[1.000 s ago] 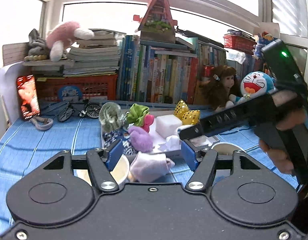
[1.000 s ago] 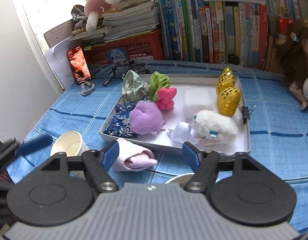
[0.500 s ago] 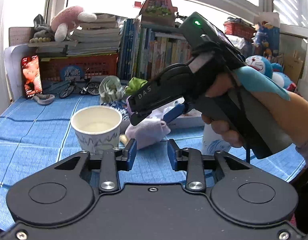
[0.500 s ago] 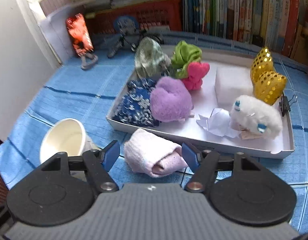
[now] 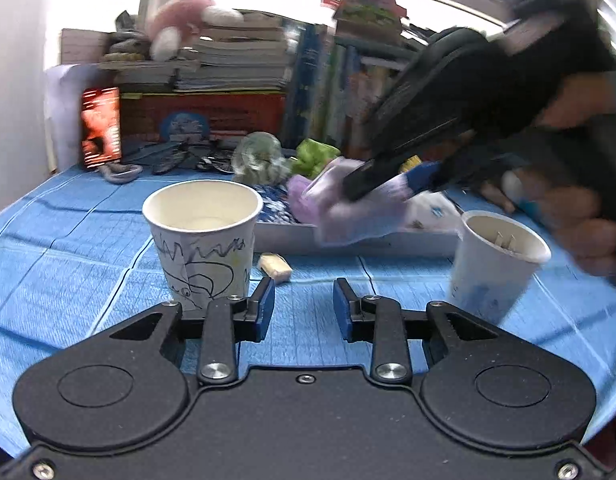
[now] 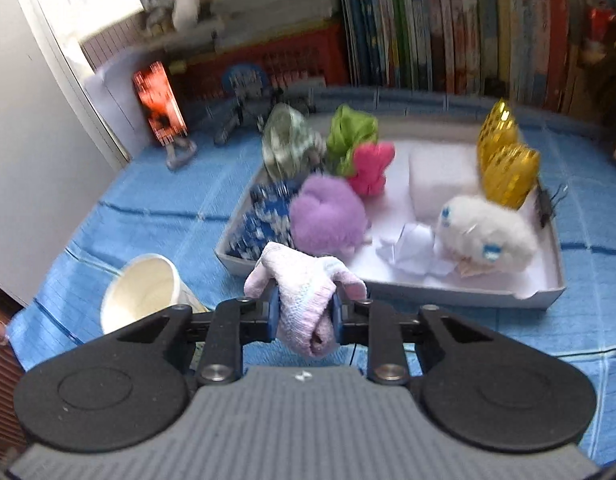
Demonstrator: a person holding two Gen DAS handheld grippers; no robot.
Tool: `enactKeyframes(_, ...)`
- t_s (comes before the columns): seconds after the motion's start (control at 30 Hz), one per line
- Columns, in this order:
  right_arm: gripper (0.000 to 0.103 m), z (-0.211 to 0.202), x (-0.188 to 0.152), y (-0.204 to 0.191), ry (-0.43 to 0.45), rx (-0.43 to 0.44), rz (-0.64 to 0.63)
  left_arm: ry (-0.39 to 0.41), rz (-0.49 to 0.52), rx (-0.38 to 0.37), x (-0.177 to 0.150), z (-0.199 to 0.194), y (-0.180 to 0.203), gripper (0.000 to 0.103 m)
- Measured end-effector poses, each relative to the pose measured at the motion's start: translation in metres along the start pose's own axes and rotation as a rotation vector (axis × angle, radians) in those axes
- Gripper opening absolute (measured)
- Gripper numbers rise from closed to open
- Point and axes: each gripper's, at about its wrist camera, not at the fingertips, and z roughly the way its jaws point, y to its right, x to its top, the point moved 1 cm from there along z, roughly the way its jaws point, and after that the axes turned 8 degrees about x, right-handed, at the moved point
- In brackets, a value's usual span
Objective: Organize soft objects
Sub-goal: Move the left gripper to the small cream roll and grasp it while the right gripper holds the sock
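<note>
My right gripper (image 6: 303, 314) is shut on a pale pink rolled cloth (image 6: 303, 288) and holds it off the blue mat, just in front of the white tray (image 6: 424, 292). The tray holds a purple plush (image 6: 328, 216), a white plush (image 6: 488, 232), a pink toy (image 6: 372, 168), a green cloth (image 6: 350, 132), gold sequin pieces (image 6: 508, 168), a white block (image 6: 440, 180) and a blue patterned cloth (image 6: 263, 216). In the left wrist view the cloth (image 5: 348, 208) hangs in the right gripper above the tray's front wall (image 5: 283, 236). My left gripper (image 5: 303, 310) is open and empty, low over the mat.
A doodled paper cup (image 5: 201, 236) stands front left of the left gripper and a second cup (image 5: 496, 260) front right. A small yellowish piece (image 5: 273, 266) lies on the mat between them. Books, a red basket and toys line the back.
My right gripper closed on the pink cloth and lifted it off the mat toward the tray. My left gripper opened a little wider and its view shifted slightly.
</note>
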Motion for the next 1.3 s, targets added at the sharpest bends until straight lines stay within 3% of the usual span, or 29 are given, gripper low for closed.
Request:
enactKeyframes(0.1,0.030,-0.022,0.002,0.002,0.057,0.008,-0.011,0.027,-0.058,0.063,-0.004,0.009,0.008,0.031)
enactKeyframes(0.27,0.031,-0.049,-0.001,0.010,0.100,0.033,-0.010,-0.023,-0.132,0.120,-0.004,0.034,0.016,0.031)
enactKeyframes(0.5,0.032,-0.076,-0.018,0.023,0.149,0.038,-0.023,-0.009,-0.142,0.207,0.004,0.059,0.023,0.032)
enactKeyframes(0.7,0.033,-0.093,-0.028,0.040,0.180,0.033,-0.012,-0.064,-0.132,0.246,0.008,0.084,0.032,0.035)
enactKeyframes(0.87,0.033,-0.096,-0.032,0.056,0.188,0.035,0.015,-0.110,-0.153,0.248,0.009,0.095,0.034,0.035)
enactKeyframes(0.93,0.033,-0.095,-0.034,0.062,0.186,0.035,0.029,-0.115,-0.155,0.245,0.008,0.095,0.034,0.026)
enactKeyframes(0.97,0.033,-0.094,-0.035,0.064,0.185,0.036,0.037,-0.116,-0.158,0.243,0.008,0.095,0.034,0.014)
enactKeyframes(1.1,0.033,-0.092,-0.037,0.070,0.181,0.041,0.049,-0.117,-0.175,0.223,0.005,0.088,0.031,0.005)
enactKeyframes(1.3,0.033,-0.091,-0.037,0.071,0.182,0.042,0.049,-0.116,-0.156,0.140,0.001,0.064,0.030,0.004)
